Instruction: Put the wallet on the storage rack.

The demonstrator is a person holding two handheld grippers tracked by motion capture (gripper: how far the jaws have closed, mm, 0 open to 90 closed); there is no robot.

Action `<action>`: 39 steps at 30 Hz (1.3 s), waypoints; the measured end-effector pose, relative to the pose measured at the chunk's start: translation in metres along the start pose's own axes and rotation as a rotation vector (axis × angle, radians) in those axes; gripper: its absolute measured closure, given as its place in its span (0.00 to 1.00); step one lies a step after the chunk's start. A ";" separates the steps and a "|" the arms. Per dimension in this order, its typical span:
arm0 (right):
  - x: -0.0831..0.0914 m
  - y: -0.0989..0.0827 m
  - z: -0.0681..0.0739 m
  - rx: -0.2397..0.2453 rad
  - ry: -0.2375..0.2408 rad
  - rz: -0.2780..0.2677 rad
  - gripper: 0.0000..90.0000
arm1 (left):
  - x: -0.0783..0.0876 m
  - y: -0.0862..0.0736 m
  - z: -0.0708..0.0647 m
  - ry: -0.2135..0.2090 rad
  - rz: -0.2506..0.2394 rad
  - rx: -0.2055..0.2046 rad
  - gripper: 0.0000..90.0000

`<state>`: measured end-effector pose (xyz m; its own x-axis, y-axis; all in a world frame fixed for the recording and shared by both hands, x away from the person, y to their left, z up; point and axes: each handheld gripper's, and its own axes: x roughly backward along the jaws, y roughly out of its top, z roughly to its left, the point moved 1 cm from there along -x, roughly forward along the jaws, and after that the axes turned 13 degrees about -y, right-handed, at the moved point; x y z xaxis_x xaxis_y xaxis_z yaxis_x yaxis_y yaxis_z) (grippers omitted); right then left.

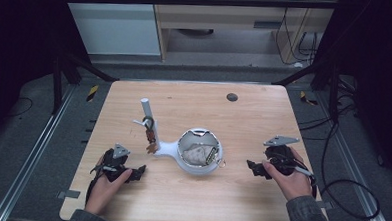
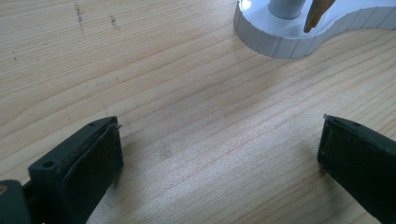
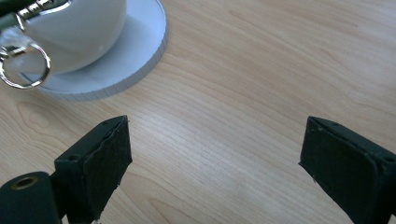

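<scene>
White bowl stand (image 1: 198, 151) sits between left gripper (image 1: 138, 172) and right gripper (image 1: 252, 168); both spread, empty.

A light wooden table (image 1: 240, 192) with rounded corners carries a white stand (image 1: 168, 149), whose round base holds a white bowl (image 1: 199, 151) and whose narrow end bears an upright white post (image 1: 146, 110). A small dark disc (image 1: 231, 97) sits near the far edge. Both grippers rest low at the near side
</scene>
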<state>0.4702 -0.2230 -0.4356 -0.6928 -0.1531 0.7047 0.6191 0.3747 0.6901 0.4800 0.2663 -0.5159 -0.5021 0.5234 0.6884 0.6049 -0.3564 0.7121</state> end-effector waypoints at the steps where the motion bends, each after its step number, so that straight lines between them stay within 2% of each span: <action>1: -0.003 -0.002 0.000 -0.003 0.003 0.005 0.10 | 0.000 0.000 0.000 0.000 0.000 0.000 0.00; 5: -0.010 -0.008 -0.002 -0.032 0.006 0.018 0.10 | 0.000 0.000 0.000 0.000 0.000 0.000 0.00; 21: -0.040 -0.023 0.000 -0.090 0.027 0.061 0.06 | 0.000 0.000 0.000 0.000 0.000 0.000 0.00; 24: -0.046 -0.022 0.000 -0.097 -0.007 0.065 0.06 | 0.000 0.000 0.000 0.000 0.000 0.000 0.00; 30: -0.055 -0.020 -0.002 -0.123 -0.028 0.042 0.06 | 0.000 0.000 0.000 -0.002 0.002 -0.003 0.00; 36: -0.064 -0.021 -0.003 -0.160 -0.043 0.051 0.06 | -0.001 0.001 0.000 -0.003 0.002 0.001 0.00; 39: -0.068 -0.022 -0.003 -0.157 -0.047 0.048 0.06 | -0.001 0.001 0.000 -0.003 0.002 0.001 0.00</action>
<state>0.5042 -0.2234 -0.4982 -0.6756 -0.0944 0.7312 0.6992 0.2325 0.6760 0.4806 0.2656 -0.5159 -0.4995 0.5249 0.6891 0.6062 -0.3564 0.7109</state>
